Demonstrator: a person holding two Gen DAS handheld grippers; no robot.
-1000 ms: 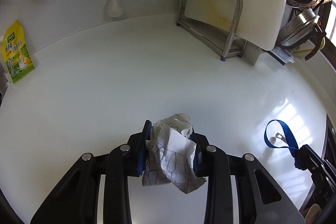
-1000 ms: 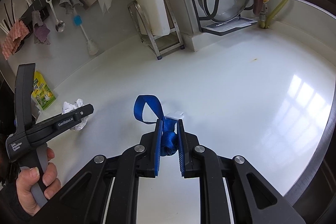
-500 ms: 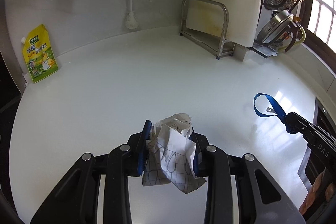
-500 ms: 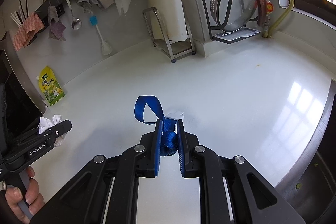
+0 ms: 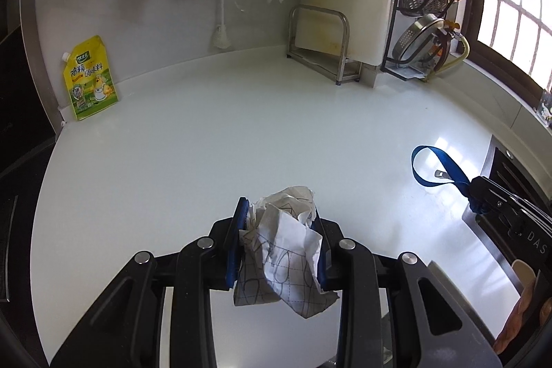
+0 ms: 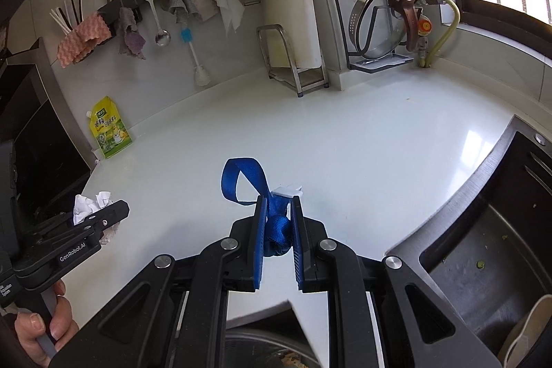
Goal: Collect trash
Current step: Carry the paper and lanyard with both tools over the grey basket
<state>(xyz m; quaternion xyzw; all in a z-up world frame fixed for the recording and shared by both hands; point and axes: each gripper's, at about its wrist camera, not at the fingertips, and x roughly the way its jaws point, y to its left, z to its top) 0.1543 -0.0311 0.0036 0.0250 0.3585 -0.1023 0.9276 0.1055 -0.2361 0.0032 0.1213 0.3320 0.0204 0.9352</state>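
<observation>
My left gripper is shut on a crumpled white paper with a printed line pattern, held above the white counter. My right gripper is shut on a blue strap with a loop and a small white tag, also held above the counter. The strap and right gripper show at the right of the left wrist view. The paper and left gripper show at the lower left of the right wrist view.
A yellow seasoning pouch leans on the back wall. A metal rack with a cutting board and a pot-lid stand stand at the back. Cloths and utensils hang above. A dark sink lies at the right.
Both grippers have pulled back and up from the counter, each keeping its item. More of the wall, sink and counter edge has come into view.
</observation>
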